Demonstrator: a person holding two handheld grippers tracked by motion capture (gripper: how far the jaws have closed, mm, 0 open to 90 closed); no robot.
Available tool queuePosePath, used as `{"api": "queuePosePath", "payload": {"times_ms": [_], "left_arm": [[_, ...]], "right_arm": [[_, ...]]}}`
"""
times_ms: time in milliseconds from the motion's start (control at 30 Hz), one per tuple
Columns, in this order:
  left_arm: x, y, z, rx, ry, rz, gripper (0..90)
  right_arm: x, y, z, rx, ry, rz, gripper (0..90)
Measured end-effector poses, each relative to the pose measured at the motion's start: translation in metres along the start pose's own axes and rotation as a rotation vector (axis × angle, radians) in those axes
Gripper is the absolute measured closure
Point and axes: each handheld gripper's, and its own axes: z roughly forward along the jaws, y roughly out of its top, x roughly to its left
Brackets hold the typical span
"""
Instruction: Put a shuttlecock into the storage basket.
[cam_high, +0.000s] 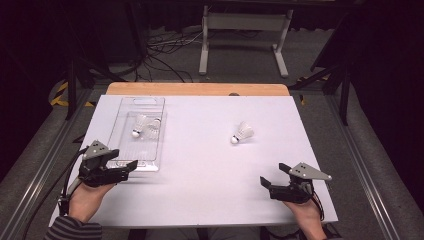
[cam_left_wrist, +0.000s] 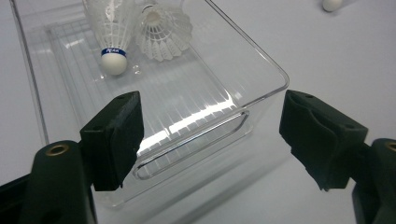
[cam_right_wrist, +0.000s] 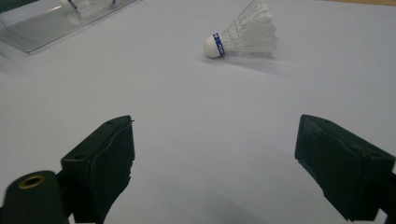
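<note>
A clear plastic tray (cam_high: 126, 116) lies on the white table at the left, holding two white shuttlecocks (cam_high: 139, 126) side by side. In the left gripper view the tray's near end wall (cam_left_wrist: 196, 140) sits between my jaws, with one shuttlecock (cam_left_wrist: 111, 39) lying cork toward me and another (cam_left_wrist: 163, 30) beside it. My left gripper (cam_high: 125, 159) stands open just at the tray's near end. A third shuttlecock (cam_high: 242, 133) lies loose on the table right of centre, also seen as a shuttlecock (cam_right_wrist: 243, 36) ahead of my open right gripper (cam_high: 274, 175), which holds nothing.
The white board (cam_high: 200, 165) covers a wooden table whose far edge (cam_high: 197, 89) shows. Beyond it on the floor are cables and a white stand (cam_high: 245, 35). Dark frame rails run along both sides of the table.
</note>
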Motion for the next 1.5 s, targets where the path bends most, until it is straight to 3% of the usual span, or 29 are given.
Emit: {"api": "queuePosePath", "payload": {"times_ms": [633,1000,1500], "left_arm": [[-0.010,-0.009,-0.001,-0.028,-0.036,0.017,23.0],[-0.024,-0.012,0.004,-0.044,-0.068,0.038,22.4],[-0.045,-0.015,0.019,-0.048,-0.146,0.062,22.4]], "right_arm": [[0.000,0.000,0.000,0.000,0.000,0.002,12.7],[-0.001,0.000,-0.001,-0.004,0.001,0.006,12.7],[-0.001,0.000,-0.001,-0.005,-0.001,0.007,12.7]]}}
